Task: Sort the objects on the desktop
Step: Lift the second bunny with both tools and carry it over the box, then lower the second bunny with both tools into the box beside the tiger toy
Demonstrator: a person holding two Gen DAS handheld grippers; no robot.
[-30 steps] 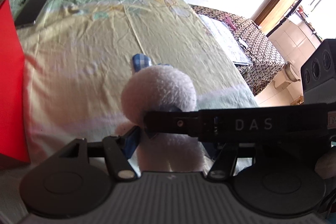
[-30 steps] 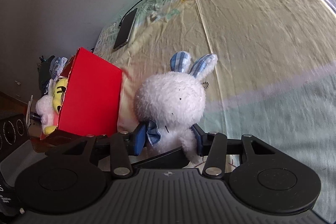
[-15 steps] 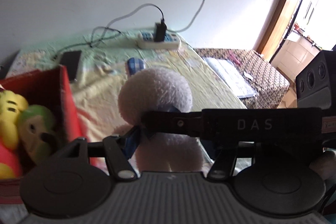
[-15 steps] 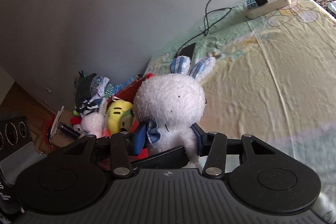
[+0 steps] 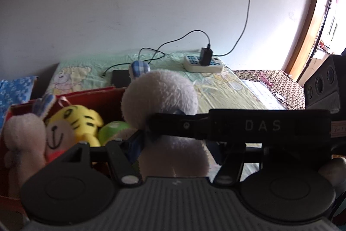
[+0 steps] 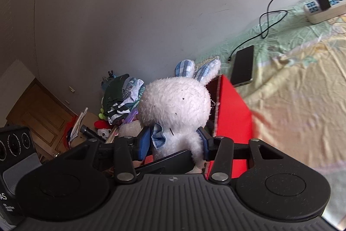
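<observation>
We carry the white rabbit [image 6: 176, 105] over the red box [image 6: 233, 114].
Both the right claw [image 6: 174, 141] and left claw [image 5: 173, 144] pinch its body; we centre it above the box's toys, then part them together.

Rabbit [image 6: 175, 99]: white plush, blue-checked ears, blue bow. Box [image 6: 232, 109]: red. Tiger toy [image 5: 77, 118]: yellow, black stripes. Sheet [image 6: 302, 83]: pale yellow, green border, cartoon print. Phone [image 6: 243, 63]: black. Power strip [image 5: 203, 64]: white, blue sockets. Gripper pads [image 6: 143, 142]: blue.

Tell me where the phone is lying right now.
The phone lies flat on the bedsheet just beyond the red box, upper right in the right wrist view, its cable running toward the power strip.
</observation>
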